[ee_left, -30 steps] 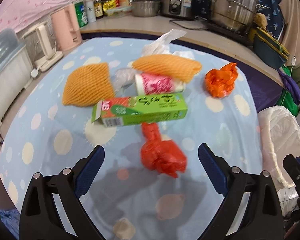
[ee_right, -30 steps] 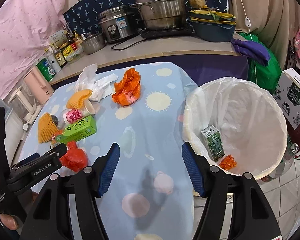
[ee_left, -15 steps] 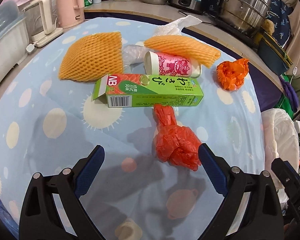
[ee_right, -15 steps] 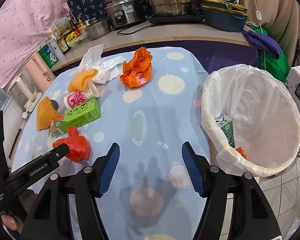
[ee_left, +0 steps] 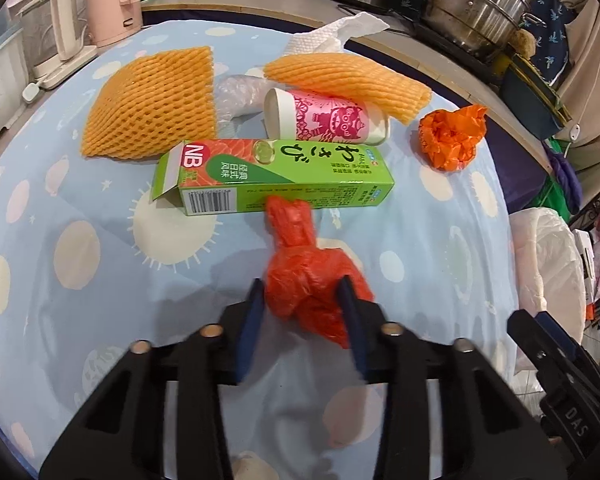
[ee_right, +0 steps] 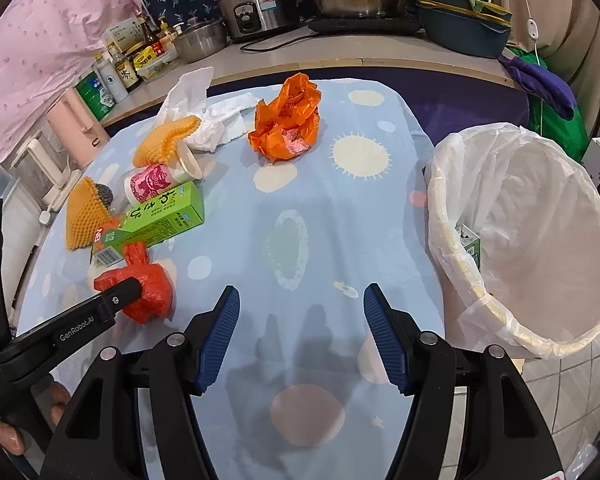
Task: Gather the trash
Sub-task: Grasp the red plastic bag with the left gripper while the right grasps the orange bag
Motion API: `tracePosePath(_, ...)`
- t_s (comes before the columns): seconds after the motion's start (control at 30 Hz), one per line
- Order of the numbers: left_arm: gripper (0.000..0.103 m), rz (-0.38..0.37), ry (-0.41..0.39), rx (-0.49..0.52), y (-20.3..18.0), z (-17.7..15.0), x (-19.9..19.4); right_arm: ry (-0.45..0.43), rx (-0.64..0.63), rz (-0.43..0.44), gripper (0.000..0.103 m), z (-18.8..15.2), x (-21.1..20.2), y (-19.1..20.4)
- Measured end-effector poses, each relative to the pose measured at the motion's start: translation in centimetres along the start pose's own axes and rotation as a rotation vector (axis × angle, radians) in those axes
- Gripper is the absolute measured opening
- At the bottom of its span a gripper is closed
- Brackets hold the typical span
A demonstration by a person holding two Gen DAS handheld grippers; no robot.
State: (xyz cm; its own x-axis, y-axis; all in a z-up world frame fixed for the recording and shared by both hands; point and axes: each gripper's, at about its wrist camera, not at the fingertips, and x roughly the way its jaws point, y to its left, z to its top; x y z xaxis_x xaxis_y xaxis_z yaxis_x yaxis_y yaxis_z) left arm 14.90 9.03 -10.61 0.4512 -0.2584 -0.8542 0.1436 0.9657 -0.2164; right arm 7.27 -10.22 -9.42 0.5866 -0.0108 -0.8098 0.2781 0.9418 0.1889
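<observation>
We see our left gripper (ee_left: 302,300) clamped on one red plastic bag (ee_left: 308,276) on the table (ee_left: 80,264). Our right gripper (ee_right: 300,336) gapes wide. Two foam nets, one wasabi box (ee_left: 276,176), one paper cup (ee_left: 324,120) and one orange bag (ee_left: 450,136) lie beyond.

Crinkled, seemingly glossy plastic red bag (ee_left: 308,280)

Left black plastic two-finger gripper (ee_left: 302,296): matte angular frame, silver round bolts at finger pivots, dark blue ribbed pads (ee_left: 247,330). Seen from right wrist view, white "GenRobot.AI" lettering on side.

Right black plastic two-finger gripper (ee_right: 301,334): same frame, silver pivot bolts, blue ribbed pads (ee_right: 219,338); "DAS" embossed on body.

Bare-skinned hand (ee_right: 8,434): fingers only, low left corner.
</observation>
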Motion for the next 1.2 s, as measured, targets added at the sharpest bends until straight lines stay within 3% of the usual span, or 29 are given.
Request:
tracePosePath(0.2,0.018,-0.007,-0.004,-0.01,0.8,0.5,-0.3,-0.028,-0.021,0.011,0.063,2.0,1.0,0.8)
tracePosePath(0.53,0.017,-0.02,0.001,-0.035,2.2,1.1,-0.1,-0.097,-0.018,0.02,0.062,8.0,4.6,1.4)
tracePosePath(0.87,0.017,-0.03,0.004,-0.027,2.2,1.1,0.2,-0.069,0.026,0.046,0.063,12.1,10.1,1.2)
tracePosePath(1.0,0.017,-0.04,0.004,-0.035,2.4,1.2,0.3,-0.066,0.012,0.032,0.077,13.1,11.9,1.8)
tracePosePath(1.17,0.017,-0.047,0.003,-0.036,2.6,1.2,0.3,-0.029,0.018,0.041,0.076,13.8,14.0,1.8)
tracePosePath(1.2,0.017,-0.048,0.003,-0.037,2.6,1.1,0.3,-0.023,0.021,0.044,0.071,13.7,14.3,1.8)
